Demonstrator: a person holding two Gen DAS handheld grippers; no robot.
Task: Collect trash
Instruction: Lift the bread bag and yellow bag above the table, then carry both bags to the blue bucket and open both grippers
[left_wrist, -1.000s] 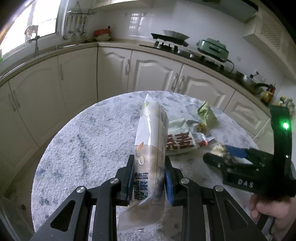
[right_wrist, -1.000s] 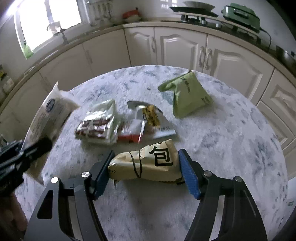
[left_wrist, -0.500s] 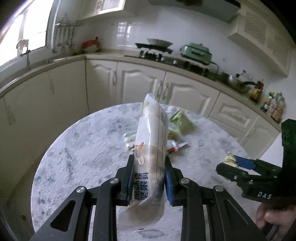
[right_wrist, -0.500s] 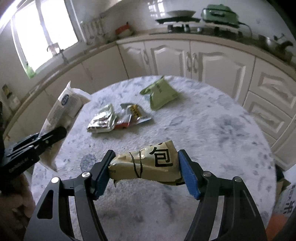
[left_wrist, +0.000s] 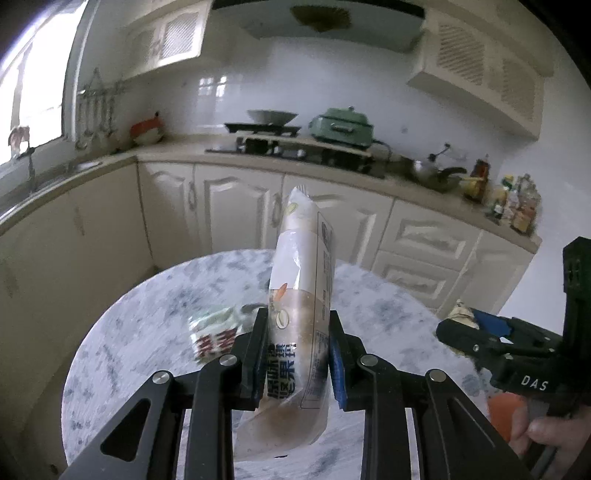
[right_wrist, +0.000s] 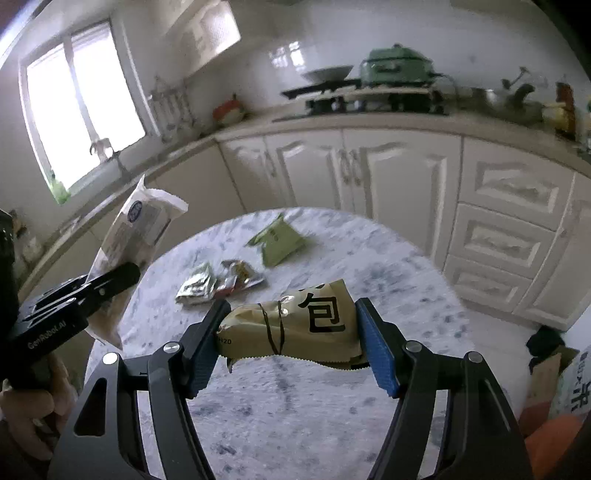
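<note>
Clamped between the pads of the left tongs, a tall white snack bag is held upright above the round marbled surface, its printed lower half squeezed narrow by the jaws and its sealed top leaning slightly to the right. In the right wrist view the same bag is seen at the left, gripped by the black tongs in a hand. A tan packet with a large black character is pinched lengthwise by the right tongs, which are set fairly wide around it, and it is carried clear of the surface. Three pieces of trash are left lying on the surface: a silver wrapper, a red and yellow wrapper touching it, and a green pouch a little apart, nearer the cabinets. A white and red packet is seen blurred just left of the left tongs. At the lower right edge, an orange object is partly visible.
</note>
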